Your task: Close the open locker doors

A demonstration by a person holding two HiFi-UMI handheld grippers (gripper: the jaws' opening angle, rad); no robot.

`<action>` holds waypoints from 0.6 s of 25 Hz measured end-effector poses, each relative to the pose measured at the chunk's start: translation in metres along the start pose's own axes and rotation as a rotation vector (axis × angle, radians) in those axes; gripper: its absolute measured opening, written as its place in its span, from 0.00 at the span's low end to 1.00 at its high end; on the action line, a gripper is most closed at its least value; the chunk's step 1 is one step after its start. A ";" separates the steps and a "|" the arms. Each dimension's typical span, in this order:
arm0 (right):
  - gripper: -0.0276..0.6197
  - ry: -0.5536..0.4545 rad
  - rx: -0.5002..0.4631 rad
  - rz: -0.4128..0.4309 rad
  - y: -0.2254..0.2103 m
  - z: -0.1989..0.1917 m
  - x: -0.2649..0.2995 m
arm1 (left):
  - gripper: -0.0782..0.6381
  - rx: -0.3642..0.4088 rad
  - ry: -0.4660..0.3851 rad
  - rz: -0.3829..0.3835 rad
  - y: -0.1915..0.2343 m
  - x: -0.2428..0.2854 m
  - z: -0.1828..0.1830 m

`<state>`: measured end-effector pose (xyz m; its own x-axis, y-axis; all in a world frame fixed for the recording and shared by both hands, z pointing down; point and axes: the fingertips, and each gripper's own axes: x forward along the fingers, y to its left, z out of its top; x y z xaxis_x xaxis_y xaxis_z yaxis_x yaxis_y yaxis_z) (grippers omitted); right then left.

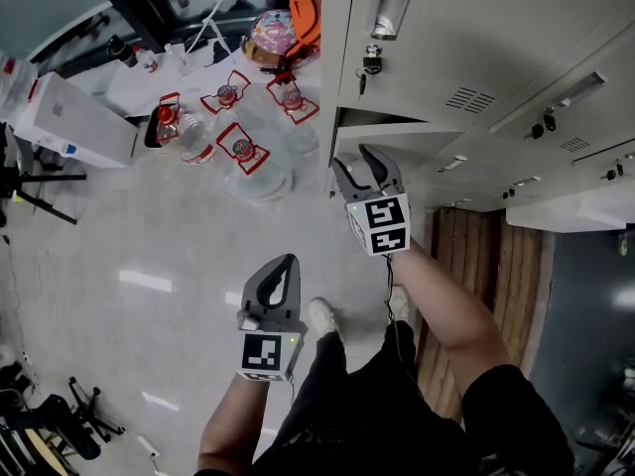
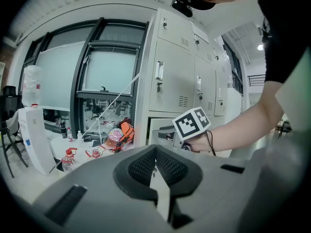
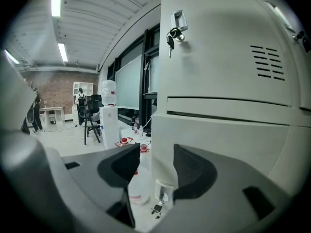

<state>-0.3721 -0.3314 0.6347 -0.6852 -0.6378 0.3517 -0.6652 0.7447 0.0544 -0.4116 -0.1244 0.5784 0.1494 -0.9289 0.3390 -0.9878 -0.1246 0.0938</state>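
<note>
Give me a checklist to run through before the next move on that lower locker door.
1. Right gripper jaws apart: ok.
2. Lower locker door has its edge between those jaws, pads off it: ok.
3. That door shut: not ok, it looks ajar.
4. Keys hanging on that door clear of the jaws: cannot tell.
5. Left gripper shut and empty: ok.
6. Water bottles clear of the door: ok, they stand off to the side.

Head view: steep top-down, floor (image 1: 149,266) left of frame, lockers (image 1: 476,48) upper right. Left gripper view: farther back, near level, faces lockers and window (image 2: 107,76), right gripper (image 2: 164,135) centre. Right gripper view: close on locker face. Lockers shared by all.
</note>
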 end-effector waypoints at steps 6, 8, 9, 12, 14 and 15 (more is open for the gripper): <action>0.38 -0.006 0.000 -0.007 -0.011 0.008 0.019 | 0.12 -0.022 0.006 0.023 0.011 0.004 -0.001; 0.38 -0.007 0.005 -0.013 -0.014 0.009 0.024 | 0.12 -0.020 0.007 0.027 0.014 0.005 -0.001; 0.38 -0.007 0.009 -0.015 -0.015 0.010 0.026 | 0.12 -0.019 0.009 0.029 0.015 0.005 -0.001; 0.39 -0.010 0.019 -0.020 -0.019 0.013 0.032 | 0.12 -0.022 0.017 0.035 0.018 0.004 -0.004; 0.39 -0.011 0.019 -0.022 -0.021 0.014 0.034 | 0.12 -0.025 0.020 0.039 0.019 0.004 -0.005; 0.39 -0.011 0.017 -0.023 -0.021 0.014 0.035 | 0.12 -0.026 0.020 0.040 0.019 0.004 -0.005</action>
<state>-0.3858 -0.3719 0.6325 -0.6732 -0.6567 0.3400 -0.6855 0.7266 0.0462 -0.4298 -0.1286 0.5858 0.1112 -0.9257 0.3616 -0.9914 -0.0783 0.1045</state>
